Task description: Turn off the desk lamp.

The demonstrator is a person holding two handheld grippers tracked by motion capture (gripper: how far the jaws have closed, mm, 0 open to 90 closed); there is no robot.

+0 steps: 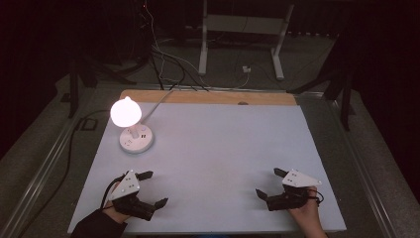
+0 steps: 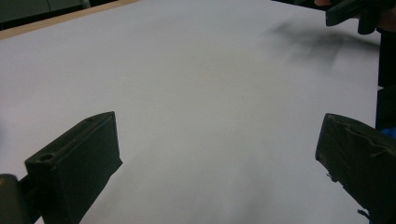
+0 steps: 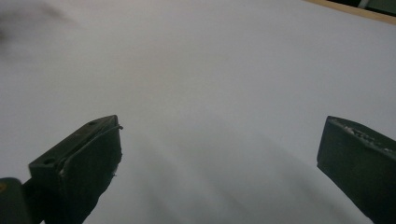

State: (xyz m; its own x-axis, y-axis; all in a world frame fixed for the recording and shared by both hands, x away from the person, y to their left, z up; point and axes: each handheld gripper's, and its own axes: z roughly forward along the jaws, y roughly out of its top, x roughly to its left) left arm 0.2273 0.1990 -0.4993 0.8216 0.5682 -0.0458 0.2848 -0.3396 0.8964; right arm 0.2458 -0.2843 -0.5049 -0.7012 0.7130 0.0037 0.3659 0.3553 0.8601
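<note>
Left gripper: the black two-jaw gripper with a grey three-cornered top plate (image 1: 156, 189) sits at the lower left of the high view, jaws spread wide and pointing right toward frame centre.
Left hand: a hand in a dark sleeve (image 1: 115, 211) holds it from the bottom edge.
Right gripper: the matching black gripper with grey plate (image 1: 268, 183) sits at the lower right, jaws spread wide, pointing left.
Right hand: a bare hand (image 1: 304, 209) grips it from below.
Own-camera views: each pair of jaws rises from the bottom corners, far apart, nothing between them.
</note>
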